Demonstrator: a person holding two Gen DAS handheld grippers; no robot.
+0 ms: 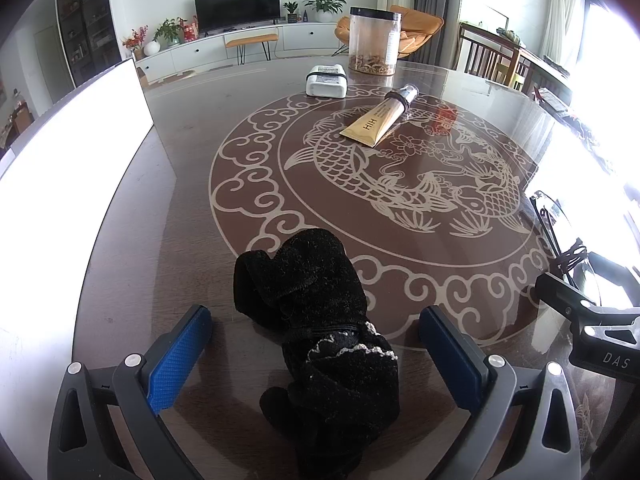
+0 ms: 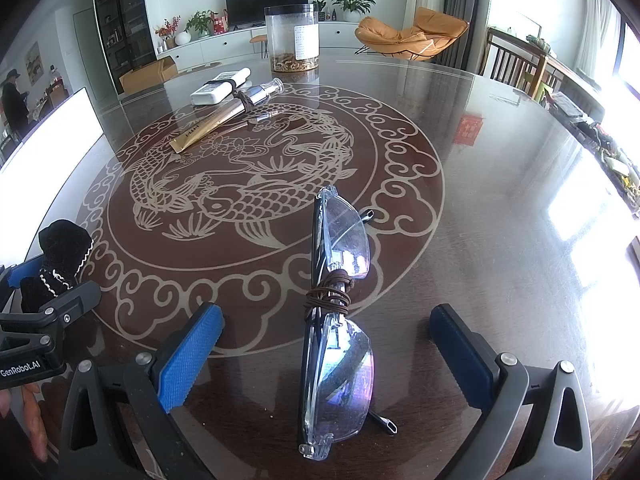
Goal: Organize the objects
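Note:
A black fuzzy glove (image 1: 320, 316) with white trim lies on the round brown table (image 1: 192, 184). My left gripper (image 1: 316, 344) is open, its blue fingers on either side of the glove. Folded clear glasses (image 2: 340, 320), bound with a brown cord, lie on the table between the open fingers of my right gripper (image 2: 326, 346). The glove (image 2: 60, 256) and the left gripper also show at the left of the right wrist view. The glasses (image 1: 556, 232) and right gripper show at the right edge of the left wrist view.
Farther back on the table lie a gold tube (image 1: 378, 118), a white remote (image 1: 326, 80) with a black band, and a clear plastic jar (image 1: 374, 40). A white board (image 1: 72, 152) stands at the left edge. Chairs and a TV cabinet stand beyond.

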